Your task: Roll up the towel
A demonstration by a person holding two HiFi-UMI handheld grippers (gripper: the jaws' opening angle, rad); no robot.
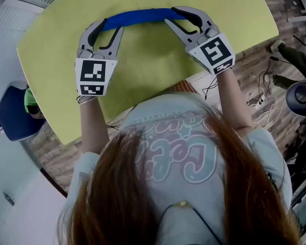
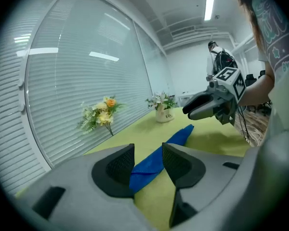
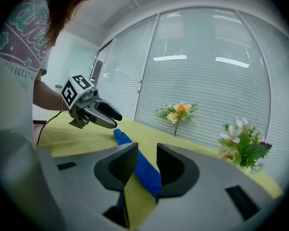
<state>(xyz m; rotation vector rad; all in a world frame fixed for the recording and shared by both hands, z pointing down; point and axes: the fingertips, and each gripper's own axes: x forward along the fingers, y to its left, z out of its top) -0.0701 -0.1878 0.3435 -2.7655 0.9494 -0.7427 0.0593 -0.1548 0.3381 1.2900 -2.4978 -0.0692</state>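
While rolled blue cloth towel [image 1: 140,16] lies on yellow-green tabletop [image 1: 143,60]: left grey two-jaw gripper [image 1: 112,25] over its left end, jaws apart, pads not pressing cloth. Right grey two-jaw gripper [image 1: 172,15] at right end, likewise parted, gripping nothing. White flower pot [image 2: 164,115] further along table: lettering too small to read.

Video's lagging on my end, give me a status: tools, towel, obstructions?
Left tool open, right tool open, one at each end of the towel. Towel looks rolled, lying on table. Nothing in the way; flowers at far edge.
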